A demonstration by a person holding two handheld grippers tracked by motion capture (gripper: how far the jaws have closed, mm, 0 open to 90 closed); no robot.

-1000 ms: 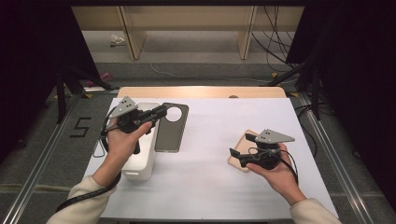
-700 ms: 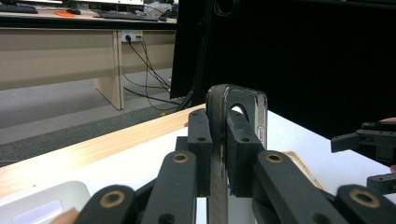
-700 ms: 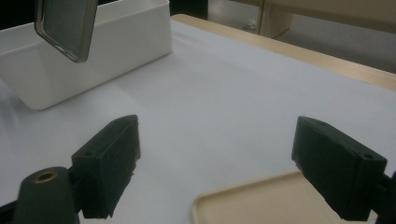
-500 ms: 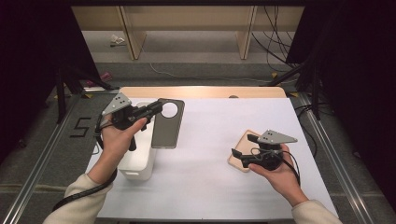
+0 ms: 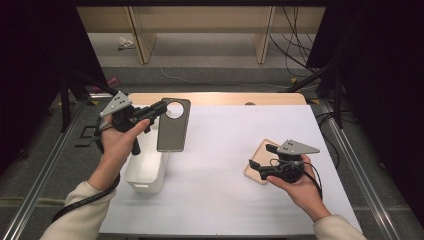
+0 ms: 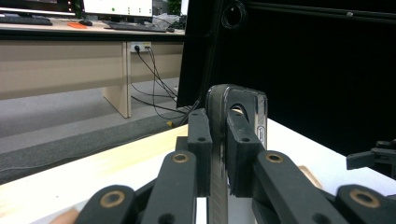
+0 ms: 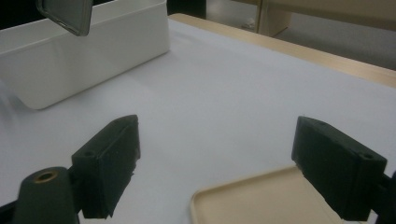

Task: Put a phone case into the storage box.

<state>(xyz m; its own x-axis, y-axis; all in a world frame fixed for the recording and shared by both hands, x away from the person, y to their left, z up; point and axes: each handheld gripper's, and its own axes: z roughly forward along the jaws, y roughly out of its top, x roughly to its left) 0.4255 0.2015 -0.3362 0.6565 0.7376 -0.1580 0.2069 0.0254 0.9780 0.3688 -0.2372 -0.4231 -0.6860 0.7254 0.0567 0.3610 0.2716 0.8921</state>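
Phone case was what the work turned on, a dark grey shell with a round camera cut-out near its top end, and it hung in the air, lifted clear of the desk and pinched at that top end by the left gripper. From the left gripper view the jaws stood pressed flat against both faces of the case, so the hold looked firm. The case hovered above the far end of the white bin, just beside its inner edge, lower end hanging towards the bin's rim. The right gripper rested low at the near right of the desk, jaws spread wide with nothing between them, poised over the near corner of the tan tray; in the right gripper view the tray's rim lay bare between the two pads. To my eye the pick-up was done and the carry was under way, while the setting-down was left. Whether the case was bound for the bin or the tray I could not tell; both appeared to be without contents where I could see them.
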